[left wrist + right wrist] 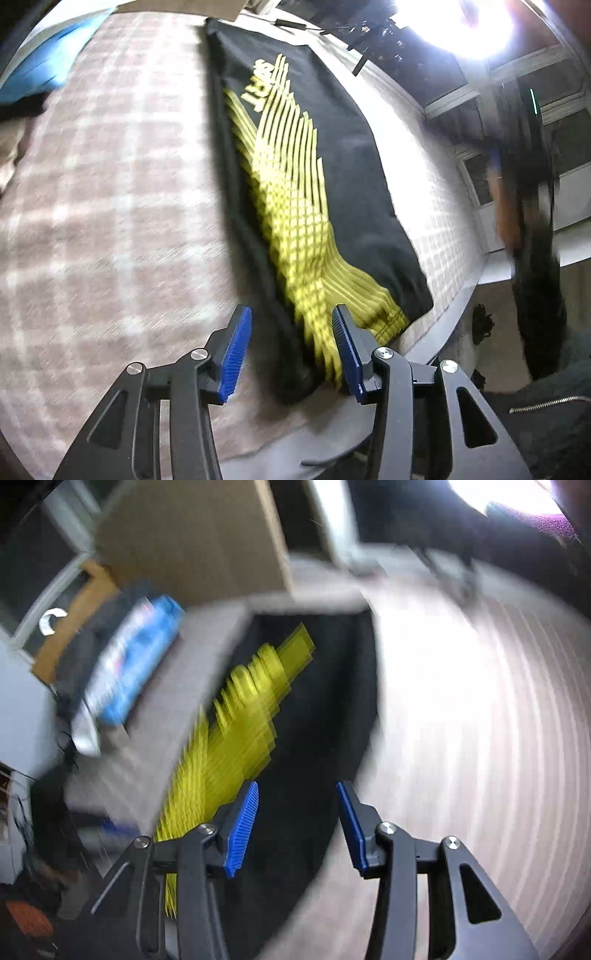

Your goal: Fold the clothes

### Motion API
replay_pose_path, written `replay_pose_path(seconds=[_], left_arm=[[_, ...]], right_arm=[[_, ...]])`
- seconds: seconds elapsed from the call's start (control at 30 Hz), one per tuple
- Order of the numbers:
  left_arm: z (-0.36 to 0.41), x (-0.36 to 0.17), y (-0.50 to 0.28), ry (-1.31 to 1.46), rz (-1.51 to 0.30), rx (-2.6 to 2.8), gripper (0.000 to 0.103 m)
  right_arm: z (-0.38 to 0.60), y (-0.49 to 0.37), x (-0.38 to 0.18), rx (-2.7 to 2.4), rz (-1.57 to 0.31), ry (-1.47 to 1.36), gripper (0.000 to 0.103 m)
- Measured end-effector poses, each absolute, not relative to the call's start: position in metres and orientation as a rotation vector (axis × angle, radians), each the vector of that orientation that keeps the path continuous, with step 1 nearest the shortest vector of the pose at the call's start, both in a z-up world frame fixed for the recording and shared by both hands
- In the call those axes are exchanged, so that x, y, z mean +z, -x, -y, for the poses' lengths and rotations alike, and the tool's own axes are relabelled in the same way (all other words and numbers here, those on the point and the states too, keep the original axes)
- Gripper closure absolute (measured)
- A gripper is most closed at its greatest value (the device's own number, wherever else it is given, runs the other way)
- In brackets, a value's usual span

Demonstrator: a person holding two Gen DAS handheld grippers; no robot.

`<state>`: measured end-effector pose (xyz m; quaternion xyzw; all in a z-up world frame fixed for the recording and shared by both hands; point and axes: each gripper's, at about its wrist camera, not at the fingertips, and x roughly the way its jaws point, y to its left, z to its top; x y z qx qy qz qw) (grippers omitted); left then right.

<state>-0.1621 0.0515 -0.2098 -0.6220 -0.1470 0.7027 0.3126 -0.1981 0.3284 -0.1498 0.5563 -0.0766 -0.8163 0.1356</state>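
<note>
A black T-shirt with a yellow striped print (295, 206) lies flat on a plaid bedcover (110, 221), drawn into a long, narrow panel with straight side edges, so its sides seem already folded in. The left gripper (291, 347) hovers over the shirt's near end, jaws wide apart and empty. The right gripper (297, 823), equally wide and empty, hangs over the same garment. A crosswise fold looks left to do, though motion blur hides finer detail.
</note>
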Motion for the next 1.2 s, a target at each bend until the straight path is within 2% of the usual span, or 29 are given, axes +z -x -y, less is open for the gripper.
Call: replay_pose_path(seconds=[0.1, 0.23, 0.43, 0.6, 0.83, 1.03, 1.2], left_arm=[[-0.040, -0.208, 0.157, 1.654, 0.400, 1.836, 0.060], [-0.045, -0.195, 0.142, 1.620, 0.367, 1.817, 0.059], [-0.069, -0.188, 0.130, 1.593, 0.244, 1.844, 0.061], [-0.083, -0.163, 0.126, 1.494, 0.146, 1.958, 0.061], [-0.100, -0.199, 0.139, 1.605, -0.031, 1.939, 0.061], [-0.093, -0.208, 0.146, 1.645, 0.069, 1.894, 0.061], [-0.101, -0.204, 0.148, 1.637, 0.051, 1.892, 0.061]], right_arm=[[-0.339, 0.133, -0.186, -2.346, 0.413, -1.757, 0.060], [-0.331, 0.082, -0.198, -2.365, 0.529, -1.792, 0.060], [-0.323, 0.073, -0.191, -2.415, 0.402, -1.768, 0.060], [-0.320, 0.077, -0.190, -2.462, 0.296, -1.707, 0.060], [-0.318, 0.082, -0.196, -2.427, 0.313, -1.660, 0.060], [-0.323, 0.079, -0.200, -2.384, 0.316, -1.661, 0.060], [-0.324, 0.079, -0.203, -2.349, 0.351, -1.652, 0.060]])
